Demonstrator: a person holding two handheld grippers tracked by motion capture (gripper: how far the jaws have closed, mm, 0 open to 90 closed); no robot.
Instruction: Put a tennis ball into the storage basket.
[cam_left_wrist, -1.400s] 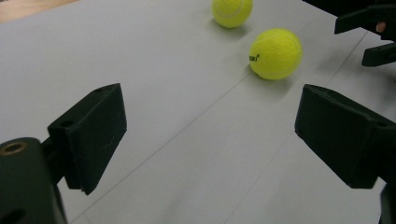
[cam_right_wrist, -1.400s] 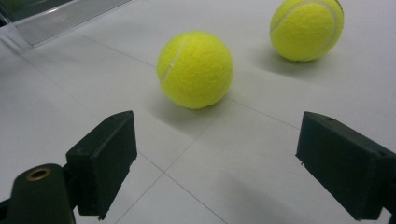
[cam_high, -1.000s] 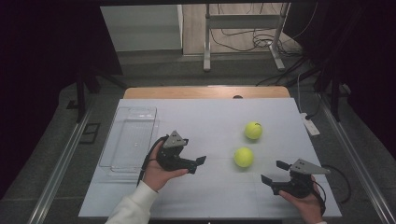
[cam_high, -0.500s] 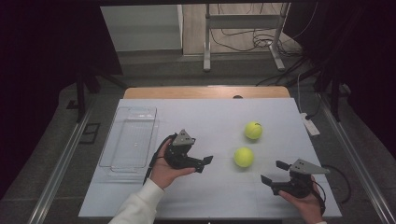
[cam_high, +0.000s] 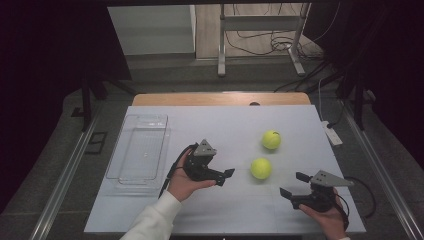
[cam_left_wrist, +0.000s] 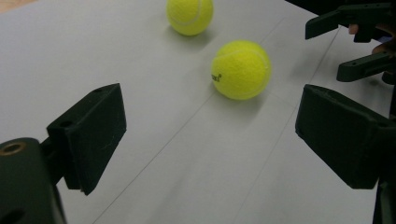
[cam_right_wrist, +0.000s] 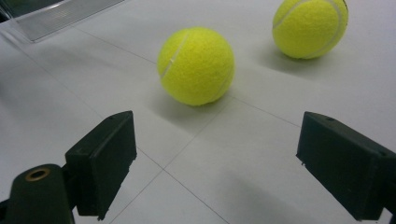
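1. Reaching toward the nearer tennis ball (cam_high: 261, 168), the left gripper (cam_high: 226, 176) hovers over the white table (cam_high: 225, 215) with its jaws spread wide and nothing between them.
2. In the left gripper view the nearer tennis ball (cam_left_wrist: 241, 69) lies ahead of the jaw gap, apart from both pads, with small dark print on its side.
3. The nearer tennis ball rests on the table, roughly between the two grippers as the high view shows it, closer to the left one.
4. The farther tennis ball (cam_high: 271, 140) lies just beyond the nearer tennis ball, a little to its right, with a clear gap between them; it also shows at the top of the left gripper view (cam_left_wrist: 190, 16).
5. The right gripper (cam_high: 294, 186) is held to the right of the nearer tennis ball and nearer the person's edge of the table; its jaws are also wide apart and empty.
6. In the right gripper view the nearer tennis ball (cam_right_wrist: 195, 66) sits ahead of the open jaws, not touching them, and the farther tennis ball (cam_right_wrist: 310, 27) lies past it to the upper right.
7. A clear plastic bin (cam_high: 141, 150) stands well to the left of the nearer tennis ball, beyond the left gripper.
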